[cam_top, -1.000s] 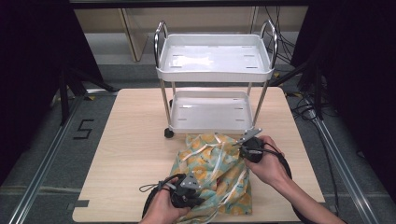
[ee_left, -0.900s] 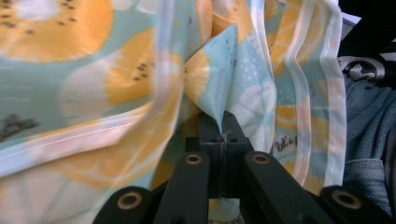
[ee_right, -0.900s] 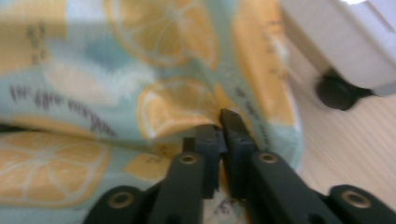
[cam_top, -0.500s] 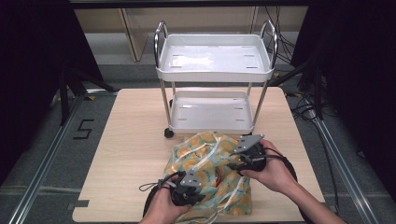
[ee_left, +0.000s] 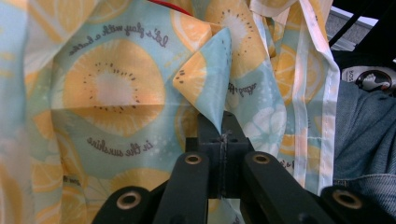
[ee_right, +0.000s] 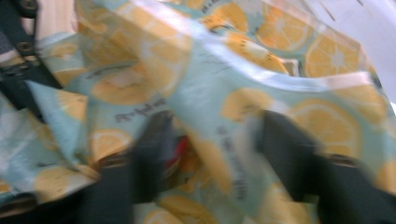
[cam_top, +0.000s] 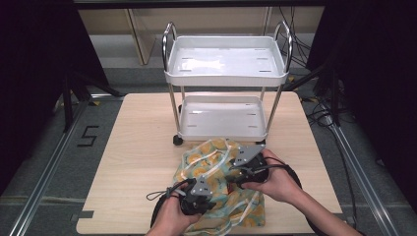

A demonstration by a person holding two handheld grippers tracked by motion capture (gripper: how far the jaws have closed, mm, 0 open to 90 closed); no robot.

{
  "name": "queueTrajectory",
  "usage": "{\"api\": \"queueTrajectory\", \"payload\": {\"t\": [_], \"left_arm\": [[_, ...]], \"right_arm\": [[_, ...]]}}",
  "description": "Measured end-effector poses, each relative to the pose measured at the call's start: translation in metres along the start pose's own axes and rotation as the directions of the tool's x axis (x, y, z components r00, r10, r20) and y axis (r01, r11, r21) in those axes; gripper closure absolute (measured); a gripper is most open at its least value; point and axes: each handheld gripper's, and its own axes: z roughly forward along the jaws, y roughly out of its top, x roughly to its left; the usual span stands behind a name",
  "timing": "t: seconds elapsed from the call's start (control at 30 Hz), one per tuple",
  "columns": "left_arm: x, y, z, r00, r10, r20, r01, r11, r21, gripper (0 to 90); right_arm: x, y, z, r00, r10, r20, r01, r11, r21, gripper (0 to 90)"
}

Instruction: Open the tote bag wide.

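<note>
Left gripper [ee_left: 223,122] is clamped on a folded corner of the lemon-print bag [ee_left: 112,93], which lies crumpled on the table [cam_top: 137,147] just ahead of both tools. Right gripper [ee_right: 212,140] has its jaws apart and just been closing, fabric lying between them; blur hides any contact. Closing on a loose outer fold could slip or bunch the cloth, tugging against the opposite pinch
</note>
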Motion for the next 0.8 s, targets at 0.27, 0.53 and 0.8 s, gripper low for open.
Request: {"api": "queueTrajectory", "payload": {"t": [0.27,0.53,0.8], "left_arm": [[0.0,-0.009,0.0,0.9997,-0.026,-0.003,0.026,0.9995,0.02,89.4],[0.001,-0.007,-0.006,0.9991,0.04,-0.012,-0.04,0.9988,0.029,78.9],[-0.005,0.021,-0.027,1.0,0.004,0.0,-0.004,0.9834,-0.182,51.1]], "right_arm": [[-0.019,-0.004,0.007,0.9908,0.116,0.069,-0.119,0.992,0.034,89.2],[-0.022,-0.004,0.013,0.9882,0.106,0.11,-0.112,0.992,0.049,89.2],[-0.015,-0.001,0.01,0.9725,0.214,0.092,-0.219,0.974,0.05,88.7]]}}
